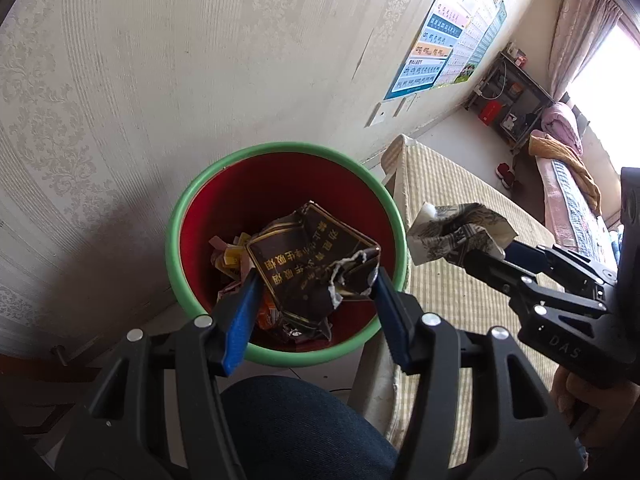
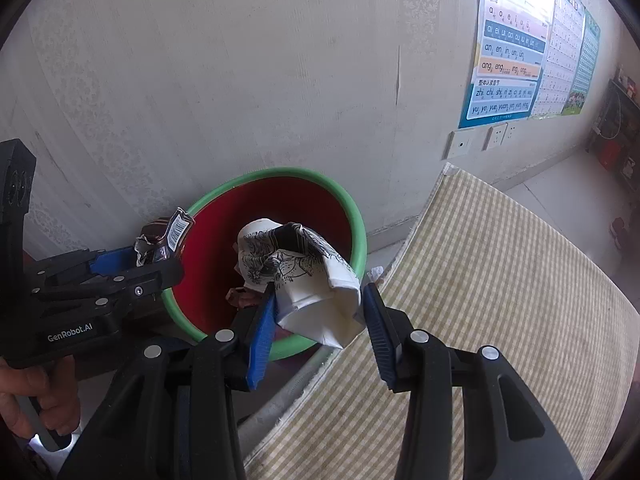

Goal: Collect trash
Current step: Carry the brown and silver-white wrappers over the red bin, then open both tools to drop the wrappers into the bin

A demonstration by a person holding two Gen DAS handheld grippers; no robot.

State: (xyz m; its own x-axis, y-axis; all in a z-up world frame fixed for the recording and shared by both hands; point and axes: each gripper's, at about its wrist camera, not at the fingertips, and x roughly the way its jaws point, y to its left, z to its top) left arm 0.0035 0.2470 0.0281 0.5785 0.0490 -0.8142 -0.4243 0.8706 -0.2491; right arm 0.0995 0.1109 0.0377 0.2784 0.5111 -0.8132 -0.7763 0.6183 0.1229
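Note:
A red bin with a green rim stands against the wall, with several wrappers inside. My left gripper is shut on a crumpled dark brown packet with gold print, held over the bin's opening. My right gripper is shut on a crushed white paper cup with black drawings, held at the bin's right rim. The cup and right gripper show right of the bin in the left wrist view. The left gripper and packet show at the bin's left edge in the right wrist view.
A checked yellow cushion lies right of the bin. The patterned wall is directly behind it, with posters and sockets. My knee in dark jeans is below the bin. A shelf and a bed stand far right.

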